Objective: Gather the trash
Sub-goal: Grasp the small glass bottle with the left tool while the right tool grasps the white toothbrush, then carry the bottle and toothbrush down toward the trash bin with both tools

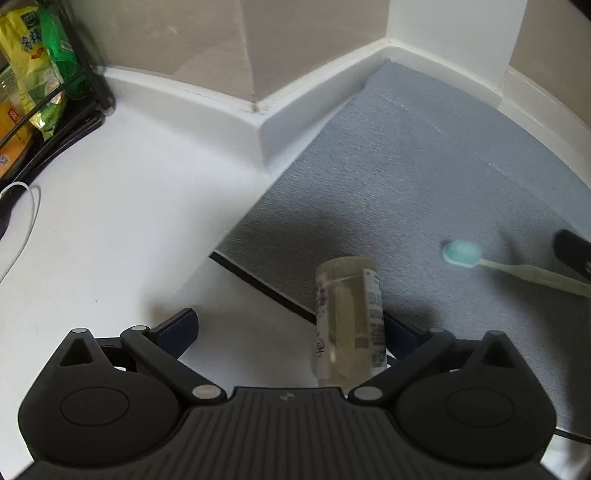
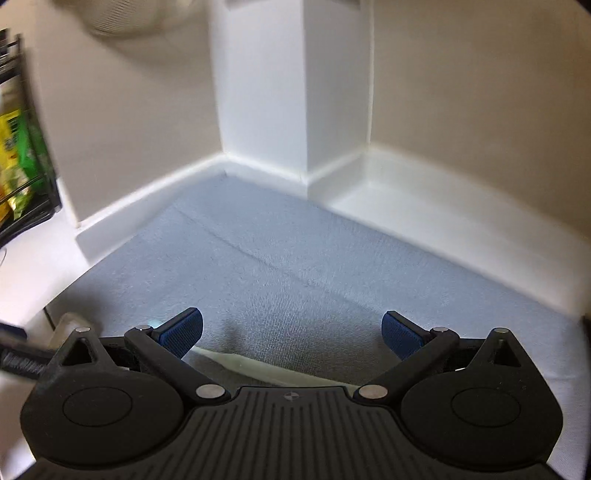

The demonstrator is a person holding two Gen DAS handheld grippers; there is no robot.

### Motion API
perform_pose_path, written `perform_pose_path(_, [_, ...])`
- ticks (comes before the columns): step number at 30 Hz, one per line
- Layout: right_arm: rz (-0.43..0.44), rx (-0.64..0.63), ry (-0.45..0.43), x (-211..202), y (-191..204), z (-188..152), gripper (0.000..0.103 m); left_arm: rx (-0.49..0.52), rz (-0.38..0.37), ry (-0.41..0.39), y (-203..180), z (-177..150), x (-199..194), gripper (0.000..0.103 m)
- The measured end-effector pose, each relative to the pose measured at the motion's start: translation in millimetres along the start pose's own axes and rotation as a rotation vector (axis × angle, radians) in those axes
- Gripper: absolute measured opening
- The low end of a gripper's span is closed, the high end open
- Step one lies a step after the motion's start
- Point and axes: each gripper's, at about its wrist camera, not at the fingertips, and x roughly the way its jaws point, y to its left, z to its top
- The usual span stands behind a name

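Spreading wide over the grey mat (image 2: pixel 295 258), your right gripper (image 2: pixel 291 332) holds nothing; your left gripper (image 1: pixel 291 332), fingers apart, has the clear bottle (image 1: pixel 347 321) leaning against one finger, toothbrush (image 1: pixel 480 256) nearby.

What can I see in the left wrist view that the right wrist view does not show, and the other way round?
Only the left wrist view shows the clear bottle between the left tongs, the toothbrush head and a white cable. Only the right wrist view shows the right tongs open wide with their blue pads, and a blurred pale round object at the top. Both show the grey-blue mat, the white counter and the rack with yellow and green packets.
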Motion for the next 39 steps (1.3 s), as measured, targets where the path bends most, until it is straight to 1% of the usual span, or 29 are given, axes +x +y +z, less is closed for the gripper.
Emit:
perform_pose_path(2, [0.030,0.046,0.127,17,-6,2,0.103,0.001,-0.005,0.005,4,2,0,0.103])
perform_pose_path(3, [0.069,0.055,0.192,23,-8,0,0.103,0.005,-0.003,0.005,6,3,0,0.103])
perform_pose_path(4, [0.095,0.038,0.208,21,-6,-6,0.103,0.007,0.001,0.004,7,3,0,0.103])
perform_pose_path(5, [0.104,0.008,0.199,15,-3,-12,0.103,0.008,0.002,0.002,9,4,0,0.103])
perform_pose_path(7, [0.151,-0.024,0.228,3,4,-23,0.103,0.004,0.001,0.000,13,3,-1,0.103])
perform_pose_path(10, [0.261,-0.061,0.264,-25,18,-45,0.102,0.003,0.004,-0.008,17,2,-2,0.103])
perform_pose_path(11, [0.261,-0.080,0.238,-33,24,-47,0.102,0.003,0.008,-0.009,17,2,-3,0.103])
perform_pose_path(13, [0.184,-0.119,0.144,-44,30,-49,0.102,0.008,0.014,-0.009,16,1,-4,0.103])
perform_pose_path(14, [0.143,-0.144,0.129,-43,31,-49,0.102,0.013,0.015,-0.008,14,0,-5,0.103])
perform_pose_path(15, [0.112,-0.162,0.139,-37,33,-50,0.102,0.019,0.011,-0.006,13,-1,-6,0.103])
perform_pose_path(17, [0.102,-0.148,0.187,-22,30,-51,0.098,0.037,-0.003,-0.003,10,-2,-9,0.102])
perform_pose_path(18, [0.096,-0.151,0.174,-22,31,-55,0.097,0.051,-0.010,-0.005,7,-3,-11,0.099])
perform_pose_path(19, [0.086,-0.169,0.142,-23,33,-59,0.092,0.061,-0.013,-0.012,5,-4,-14,0.098])
perform_pose_path(20, [0.063,-0.192,0.119,-25,36,-63,0.089,0.066,-0.017,-0.019,4,-4,-16,0.093])
perform_pose_path(21, [0.074,-0.190,0.096,-30,35,-66,0.077,0.071,-0.018,-0.027,3,-4,-18,0.076])
perform_pose_path(22, [0.070,-0.191,0.074,-33,37,-69,0.058,0.079,-0.014,-0.024,2,-4,-19,0.067])
perform_pose_path(23, [0.069,-0.195,0.057,-35,39,-71,0.048,0.070,-0.033,-0.027,1,-4,-20,0.051])
perform_pose_path(24, [0.064,-0.201,0.046,-37,41,-74,0.029,0.059,-0.052,-0.023,2,-4,-20,0.038])
perform_pose_path(25, [0.061,-0.211,0.037,-39,44,-77,0.020,0.048,-0.056,-0.022,2,-4,-21,0.038])
perform_pose_path(27, [0.044,-0.250,0.019,-46,49,-85,0.015,0.071,-0.045,-0.045,-2,-9,-24,0.038])
perform_pose_path(29, [0.022,-0.269,0.022,-51,55,-90,0.014,0.076,-0.044,-0.062,-3,-17,-29,0.038])
perform_pose_path(33, [0.003,-0.171,0.086,-63,48,-93,0.014,0.037,-0.108,-0.058,6,-36,-44,0.038])
perform_pose_path(36, [0.002,-0.123,0.109,-82,40,-109,0.014,0.040,-0.137,-0.074,10,-57,-59,0.038])
perform_pose_path(39, [-0.011,-0.092,0.123,-101,34,-125,0.014,0.022,-0.197,-0.070,13,-77,-72,0.038])
